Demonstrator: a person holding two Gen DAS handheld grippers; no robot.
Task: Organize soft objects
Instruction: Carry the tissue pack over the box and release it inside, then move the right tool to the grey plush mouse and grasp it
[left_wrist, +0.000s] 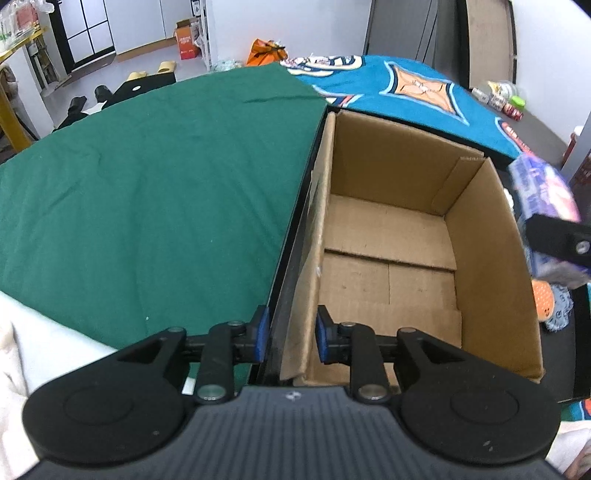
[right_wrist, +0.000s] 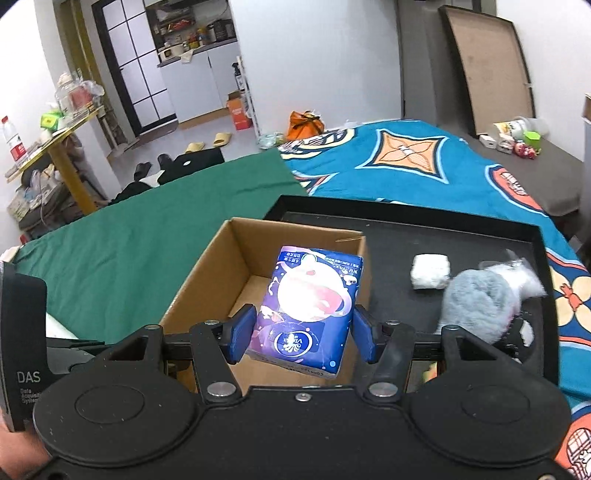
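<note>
While the right hand-held gripper (right_wrist: 303, 332) clamps the purple tissue pack (right_wrist: 308, 310) by its long sides above the cardboard box (right_wrist: 207, 280), long axis pointing away, the left hand-held gripper (left_wrist: 290, 338) straddles the box's near-left wall, jaws slightly parted.

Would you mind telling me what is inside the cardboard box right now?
The cardboard box shows only its bare floor flaps; nothing lies inside. The nearest corner is hidden behind the left gripper.

My left wrist camera looks steeply down, close over the cardboard box (left_wrist: 388, 236); my right, perhaps higher, shares it.
</note>
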